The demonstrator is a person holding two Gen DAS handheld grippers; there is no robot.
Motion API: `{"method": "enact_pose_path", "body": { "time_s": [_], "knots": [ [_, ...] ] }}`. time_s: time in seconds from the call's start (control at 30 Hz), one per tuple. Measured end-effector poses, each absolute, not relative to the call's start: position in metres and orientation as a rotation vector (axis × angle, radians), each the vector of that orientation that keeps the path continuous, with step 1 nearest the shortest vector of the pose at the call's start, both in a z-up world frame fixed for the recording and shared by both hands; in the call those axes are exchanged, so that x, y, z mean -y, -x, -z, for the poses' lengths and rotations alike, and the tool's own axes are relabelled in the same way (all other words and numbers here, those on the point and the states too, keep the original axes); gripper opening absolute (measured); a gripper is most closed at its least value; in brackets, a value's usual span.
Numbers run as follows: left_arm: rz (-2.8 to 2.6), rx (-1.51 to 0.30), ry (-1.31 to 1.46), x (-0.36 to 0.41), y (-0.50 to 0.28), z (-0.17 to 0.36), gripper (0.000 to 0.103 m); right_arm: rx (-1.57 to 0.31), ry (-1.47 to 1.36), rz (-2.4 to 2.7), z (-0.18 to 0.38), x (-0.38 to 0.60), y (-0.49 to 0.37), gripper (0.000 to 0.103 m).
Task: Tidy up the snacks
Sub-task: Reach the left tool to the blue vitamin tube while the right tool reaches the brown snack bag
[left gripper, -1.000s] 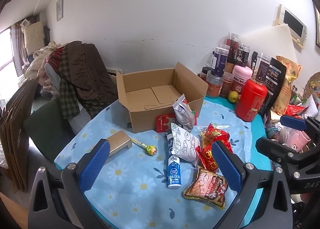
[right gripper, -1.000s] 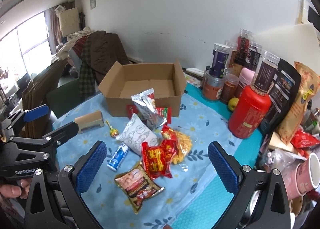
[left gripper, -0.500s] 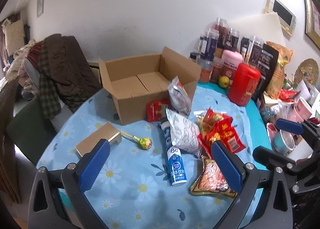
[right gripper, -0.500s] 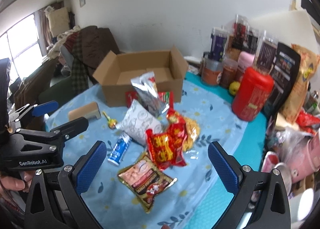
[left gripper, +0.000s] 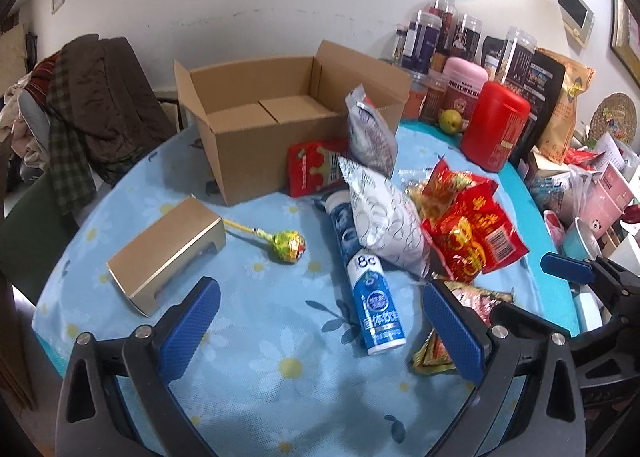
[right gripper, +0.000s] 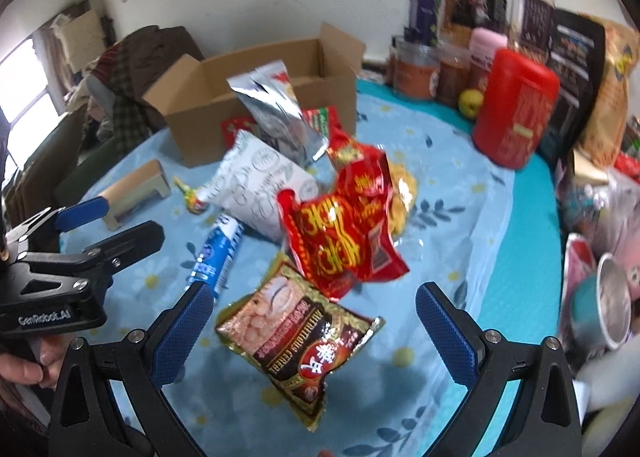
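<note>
From the left wrist, the left gripper (left gripper: 318, 321) hangs empty, jaws spread wide, above the blue drink bottle (left gripper: 374, 303), which lies just ahead between its fingers. The lollipop (left gripper: 287, 246) lies ahead-left, the open cardboard box (left gripper: 280, 125) well beyond. The round bottle could roll aside if pinched off-centre.

From the right wrist, the right gripper (right gripper: 314, 327) is also parted and empty, with the brown cereal packet (right gripper: 298, 341) directly between its fingers. The red packet (right gripper: 340, 233) overlaps its far edge, so a lift may drag both.

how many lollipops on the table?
1: the lollipop lies between the gold box and the blue tube. More could hide under the snack bags.
</note>
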State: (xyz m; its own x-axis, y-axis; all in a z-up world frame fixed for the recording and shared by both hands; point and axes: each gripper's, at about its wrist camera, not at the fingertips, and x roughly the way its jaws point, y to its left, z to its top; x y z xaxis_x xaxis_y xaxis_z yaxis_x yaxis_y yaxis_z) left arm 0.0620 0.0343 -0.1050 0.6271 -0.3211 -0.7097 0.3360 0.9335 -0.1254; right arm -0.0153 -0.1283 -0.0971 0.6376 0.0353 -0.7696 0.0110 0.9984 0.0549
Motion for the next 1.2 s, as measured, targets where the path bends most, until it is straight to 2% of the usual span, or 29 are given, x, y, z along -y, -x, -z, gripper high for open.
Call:
{"method": "enact_pose_path", "body": {
  "time_s": [0.2, 0.37, 0.43, 0.6, 0.63, 0.73, 0.9, 1.2],
  "knots": [
    [0.389, -0.842, -0.015, -0.035, -0.067, 0.118, 0.099, -0.944, -0.091, 0.009, 0.117, 0.129, 0.008, 0.103],
    [0.433, -0.862, 0.009, -0.028, -0.072, 0.123, 0.09, -0.982, -0.107, 0.02, 0.128, 0.131, 0.006, 0.103],
    [0.456, -0.879, 0.014, -0.023, -0.076, 0.126, 0.081, -0.985, -0.106, 0.027, 0.129, 0.132, 0.007, 0.103],
    [0.488, -0.899, -0.008, -0.007, -0.082, 0.132, 0.077, -0.992, -0.111, 0.034, 0.132, 0.135, 0.01, 0.103],
    [0.487, -0.904, -0.02, -0.004, -0.083, 0.134, 0.069, -0.993, -0.11, 0.037, 0.132, 0.135, 0.011, 0.103],
    [0.484, -0.936, -0.047, 0.005, -0.088, 0.141, 0.053, -0.992, -0.11, 0.042, 0.134, 0.137, 0.013, 0.103],
    [0.508, -0.994, -0.037, 0.009, -0.096, 0.155, 0.033, -0.989, -0.12, 0.036, 0.135, 0.139, 0.014, 0.103],
    [0.452, -0.974, -0.06, -0.004, -0.084, 0.154, 0.029, -0.972, -0.123, 0.031, 0.133, 0.138, 0.019, 0.103]
  ]
}}
